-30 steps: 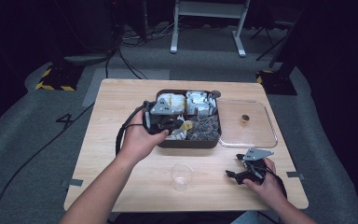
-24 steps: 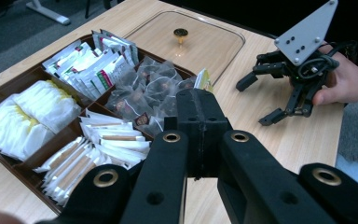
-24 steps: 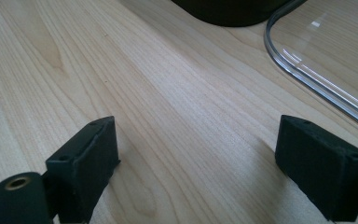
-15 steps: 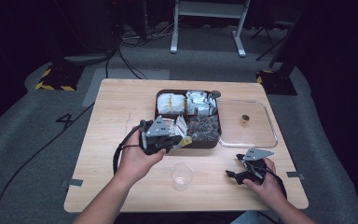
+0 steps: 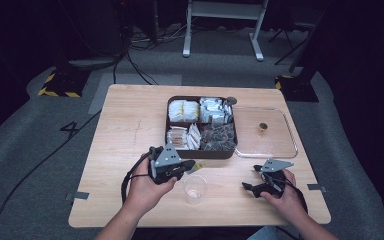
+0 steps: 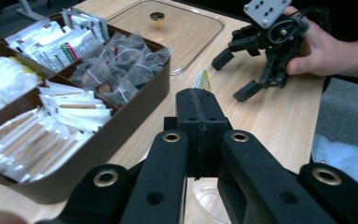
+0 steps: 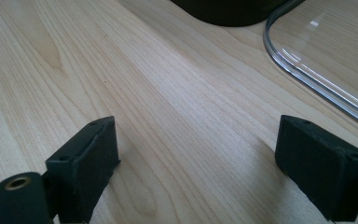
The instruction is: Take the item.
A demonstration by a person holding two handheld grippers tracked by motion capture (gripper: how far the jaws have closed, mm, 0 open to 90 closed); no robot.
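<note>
While the right tool (image 5: 252,187) rests on the worktop (image 5: 130,130) with its jaws wide apart and nothing between them, the left tool (image 5: 192,165) has come back from the brown compartment tray (image 5: 202,152) toward the person. Its jaws are pressed together on a small yellow packet (image 6: 204,80), seen in the left gripper view poking up past the tips. A second ago that tool was over the tray's near compartments; now it hangs lower, just above and beside a clear plastic cup (image 5: 195,188) standing near the front edge of the worktop. The packet is off the tray and close to the cup's mouth, but not yet inside. Judging by this, the pick is done and the drop into the cup comes next. A clear lid (image 5: 267,132) lies flat to the right of the tray, touching it.
</note>
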